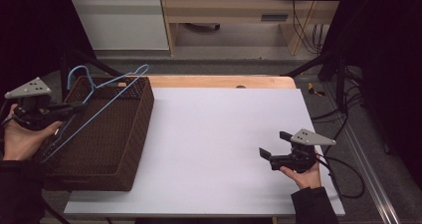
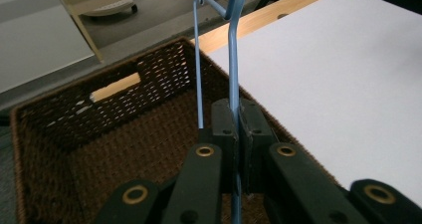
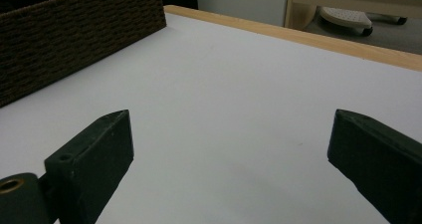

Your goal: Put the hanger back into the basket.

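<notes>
A light blue wire hanger (image 1: 102,92) slants over the dark brown wicker basket (image 1: 130,143) at the table's left side. My left gripper (image 1: 78,106) is shut on one of its wires, above the basket's left part. In the left gripper view the blue hanger (image 2: 232,59) runs up from between the closed jaws, over the basket (image 2: 74,149). My right gripper (image 1: 273,145) hovers low over the white table top (image 1: 219,129) at the right, wide open with nothing between its jaws. In the right gripper view, my right gripper (image 3: 231,144) looks toward the basket (image 3: 74,35).
A wooden strip (image 1: 219,81) edges the table's far side. Cables (image 1: 343,174) trail off the right edge. Behind the table stand a white cabinet (image 1: 119,25) and a wooden desk (image 1: 239,10). Black frame bars (image 1: 318,59) flank the table.
</notes>
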{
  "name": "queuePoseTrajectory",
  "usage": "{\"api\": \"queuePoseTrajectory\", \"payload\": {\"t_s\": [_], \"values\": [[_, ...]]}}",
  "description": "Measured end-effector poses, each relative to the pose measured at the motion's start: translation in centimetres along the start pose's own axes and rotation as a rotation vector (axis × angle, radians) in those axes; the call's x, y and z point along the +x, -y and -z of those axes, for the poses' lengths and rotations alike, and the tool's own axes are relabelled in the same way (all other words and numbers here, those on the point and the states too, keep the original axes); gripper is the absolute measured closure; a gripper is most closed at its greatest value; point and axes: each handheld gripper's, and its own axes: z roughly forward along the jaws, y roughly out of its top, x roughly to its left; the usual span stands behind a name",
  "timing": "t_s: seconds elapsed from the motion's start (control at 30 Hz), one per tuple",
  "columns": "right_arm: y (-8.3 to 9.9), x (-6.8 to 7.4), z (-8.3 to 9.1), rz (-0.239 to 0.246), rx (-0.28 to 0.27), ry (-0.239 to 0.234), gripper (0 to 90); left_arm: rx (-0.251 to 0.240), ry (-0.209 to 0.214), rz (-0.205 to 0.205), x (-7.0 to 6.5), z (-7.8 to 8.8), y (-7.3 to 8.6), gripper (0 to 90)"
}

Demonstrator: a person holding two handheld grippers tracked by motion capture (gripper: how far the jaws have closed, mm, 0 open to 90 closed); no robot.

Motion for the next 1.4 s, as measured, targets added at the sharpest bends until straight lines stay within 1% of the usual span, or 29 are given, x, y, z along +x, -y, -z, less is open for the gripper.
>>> {"api": "queuePoseTrajectory", "payload": {"t_s": [0.1, 0.33, 0.47, 0.5, 0.53, 0.6, 0.63, 0.73, 0.9, 1.0, 1.07, 1.1, 1.17, 1.23, 1.27, 1.33, 1.37, 1.4], "values": [[0.0, 0.0, -0.1, 0.002, 0.001, 0.001, 4.6, 0.016, -0.006, 0.002, 0.6, 0.0, 0.6, 87.2], [0.0, 0.0, -0.1, 0.003, 0.002, 0.001, 4.5, 0.042, -0.02, 0.004, 1.4, -0.8, 1.7, 87.2], [0.0, 0.0, -0.1, 0.002, 0.003, 0.001, 4.5, 0.064, -0.025, 0.001, 1.7, -1.5, 2.3, 87.3], [0.0, 0.0, -0.1, 0.004, 0.002, 0.001, 4.5, 0.073, -0.026, -0.009, 1.8, -1.7, 2.4, 87.3], [0.0, 0.1, -0.1, -0.001, 0.005, 0.0, 4.5, 0.076, -0.026, -0.004, 1.8, -2.0, 2.6, 87.2], [0.1, 0.0, -0.2, 0.003, 0.005, 0.001, 4.5, 0.084, -0.022, -0.006, 1.7, -2.5, 2.9, 87.2], [0.1, 0.0, -0.2, 0.003, 0.005, 0.001, 4.5, 0.091, -0.024, -0.013, 1.8, -2.7, 3.1, 87.3], [0.1, 0.0, -0.2, 0.003, 0.005, 0.001, 4.5, 0.106, -0.025, -0.012, 1.8, -3.5, 3.7, 87.2], [0.1, 0.1, -0.2, 0.005, 0.011, -0.001, 4.5, 0.115, -0.017, -0.001, 1.5, -4.8, 4.9, 87.2], [0.1, 0.1, -0.2, 0.004, 0.009, 0.0, 4.5, 0.13, -0.016, 0.0, 1.4, -5.5, 5.6, 87.2], [0.1, 0.1, -0.2, 0.005, 0.007, 0.0, 4.5, 0.148, -0.023, -0.003, 1.2, -6.0, 6.0, 87.2], [0.1, 0.1, -0.2, 0.004, 0.009, 0.001, 4.5, 0.165, -0.03, -0.013, 1.1, -6.3, 6.3, 87.1], [0.1, 0.1, -0.2, 0.004, 0.01, 0.0, 4.5, 0.196, -0.039, -0.015, 0.9, -6.9, 6.8, 87.1], [0.1, 0.1, -0.2, 0.005, 0.01, -0.001, 4.4, 0.222, -0.056, -0.018, 0.9, -7.3, 7.2, 86.8], [0.1, 0.1, -0.2, 0.006, 0.009, -0.001, 4.4, 0.235, -0.058, -0.017, 0.9, -7.4, 7.4, 86.7], [0.1, 0.1, -0.2, 0.003, 0.006, 0.002, 4.4, 0.242, -0.056, -0.011, 1.0, -7.5, 7.8, 86.4], [0.0, 0.0, -0.1, 0.004, 0.004, 0.001, 4.5, 0.244, -0.045, -0.001, 1.0, -7.5, 8.0, 85.1], [0.0, 0.0, -0.1, 0.004, 0.002, 0.003, 4.5, 0.248, -0.038, -0.005, 1.0, -7.4, 8.1, 82.0]]}}
